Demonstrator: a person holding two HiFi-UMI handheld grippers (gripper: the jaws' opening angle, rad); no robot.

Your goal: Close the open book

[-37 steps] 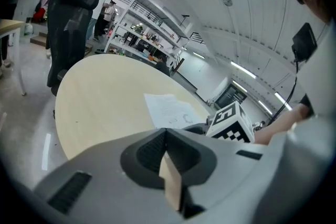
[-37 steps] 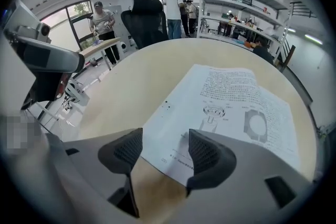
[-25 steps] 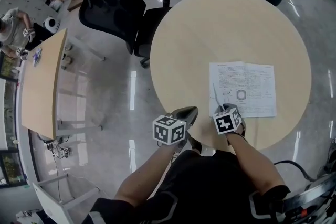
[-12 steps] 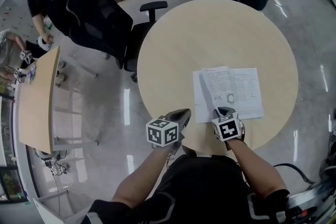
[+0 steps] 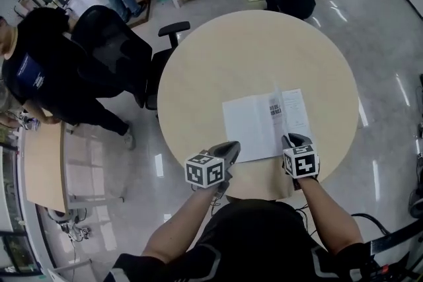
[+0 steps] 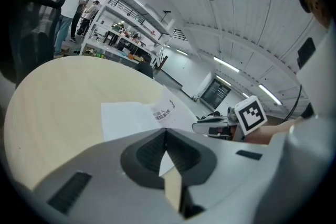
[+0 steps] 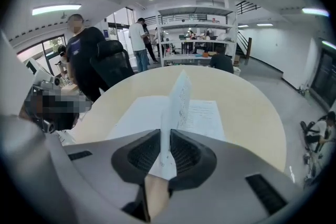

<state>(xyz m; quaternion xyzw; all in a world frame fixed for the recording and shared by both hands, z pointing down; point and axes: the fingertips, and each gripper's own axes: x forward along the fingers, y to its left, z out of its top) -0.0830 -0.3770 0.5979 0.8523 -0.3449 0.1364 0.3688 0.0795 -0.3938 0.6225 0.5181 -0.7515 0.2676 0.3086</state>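
While the head view looks down from above, a round worktop (image 5: 251, 49) fills the middle of the frame. The book (image 5: 248, 122) lies open on the lower part of it. One page (image 5: 277, 107) stands up in the middle of the book. The right gripper (image 5: 291, 140) is at the book's lower right edge. The left gripper (image 5: 229, 150) is just below the book's lower left corner, at the worktop's rim. A black chair (image 5: 112, 49) stands at the upper left.

Seen from the left gripper view, the left gripper (image 6: 166, 131) has its jaws pressed together with nothing in them. The book (image 6: 123, 115) lies flat past them in the middle of the frame, with the right gripper (image 6: 210, 126) to its right.

Seen from the right gripper view, the right gripper (image 7: 164, 136) pinches the thin page (image 7: 179, 97), which stands up straight between its jaws. Its jaws have just been opening a little, with the page between them. The book's other pages (image 7: 202, 115) lie flat on the worktop (image 7: 257, 113).
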